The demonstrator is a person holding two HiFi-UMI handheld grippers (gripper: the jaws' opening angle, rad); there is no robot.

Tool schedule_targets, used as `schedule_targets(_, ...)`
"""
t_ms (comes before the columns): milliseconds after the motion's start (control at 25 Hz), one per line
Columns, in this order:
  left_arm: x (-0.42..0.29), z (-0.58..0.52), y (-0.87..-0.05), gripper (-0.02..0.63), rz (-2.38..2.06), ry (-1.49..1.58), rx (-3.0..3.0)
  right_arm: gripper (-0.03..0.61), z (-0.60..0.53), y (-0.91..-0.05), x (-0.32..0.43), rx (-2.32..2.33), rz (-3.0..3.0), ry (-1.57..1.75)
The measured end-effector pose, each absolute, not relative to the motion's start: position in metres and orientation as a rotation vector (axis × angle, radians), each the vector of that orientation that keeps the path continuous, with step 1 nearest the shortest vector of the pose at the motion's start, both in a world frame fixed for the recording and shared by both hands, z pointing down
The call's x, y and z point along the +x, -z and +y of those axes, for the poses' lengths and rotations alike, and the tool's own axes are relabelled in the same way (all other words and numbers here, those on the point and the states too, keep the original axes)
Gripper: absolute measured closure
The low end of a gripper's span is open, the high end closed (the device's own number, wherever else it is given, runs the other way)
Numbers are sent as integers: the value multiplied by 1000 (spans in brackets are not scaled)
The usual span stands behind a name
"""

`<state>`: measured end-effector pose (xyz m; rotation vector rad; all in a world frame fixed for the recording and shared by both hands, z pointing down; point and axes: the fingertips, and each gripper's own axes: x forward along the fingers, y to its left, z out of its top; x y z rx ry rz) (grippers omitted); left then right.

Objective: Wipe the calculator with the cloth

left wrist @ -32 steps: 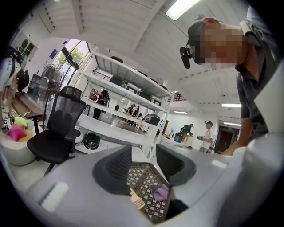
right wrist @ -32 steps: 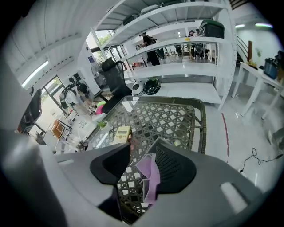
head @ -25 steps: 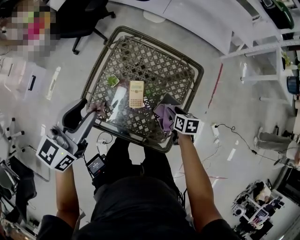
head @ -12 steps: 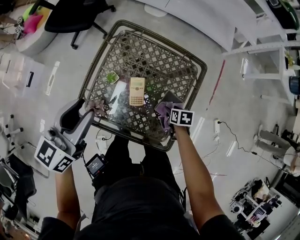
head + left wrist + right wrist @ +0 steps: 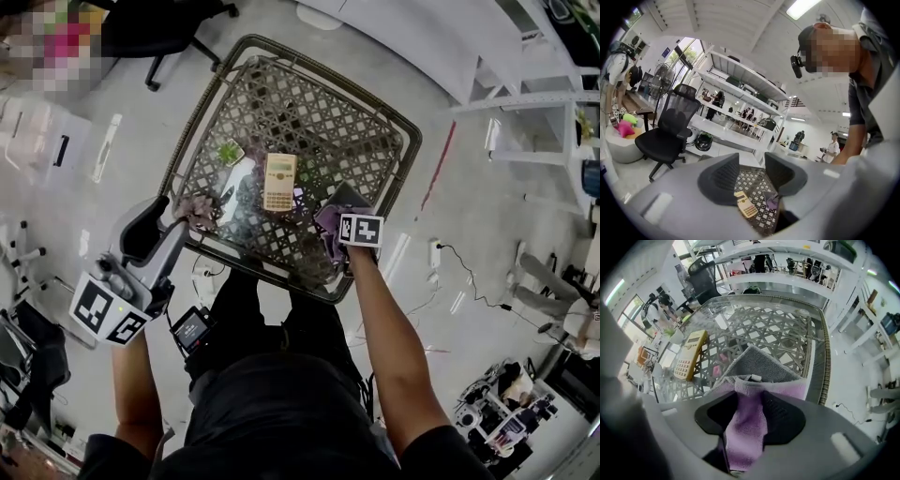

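Left tongs: released, I hold nothing in them.
Right tongs: jaws just closing, clenched on purple cloth.
Calculator: flat on table, near cloth.

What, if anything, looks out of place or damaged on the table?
Nothing looks spilled or damaged. The calculator lies flat on the table; the purple cloth is bunched up near the table's right edge.
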<state>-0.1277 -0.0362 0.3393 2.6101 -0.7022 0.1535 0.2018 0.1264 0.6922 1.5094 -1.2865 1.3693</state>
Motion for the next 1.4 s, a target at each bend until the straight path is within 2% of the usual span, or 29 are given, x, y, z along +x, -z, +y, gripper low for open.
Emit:
schedule_targets(80,-128,-37,-341,403,-710,-148,2605,459,128,-692,207,1485,-1270,-1311)
schedule_targets(320,-135,-45,-343,403,-735,-134,2586,529,123,-690,213,1510,-1248,-1330)
schedule_targets(920,-169,-49,-356,403,-810,-110,2537,535,0,-640,135,1622,-1599,-1267)
schedule_targets(1400,-199,-54,-373,405,-876,-107,2484,534,-50,-668,94,1529,-1582,-1163)
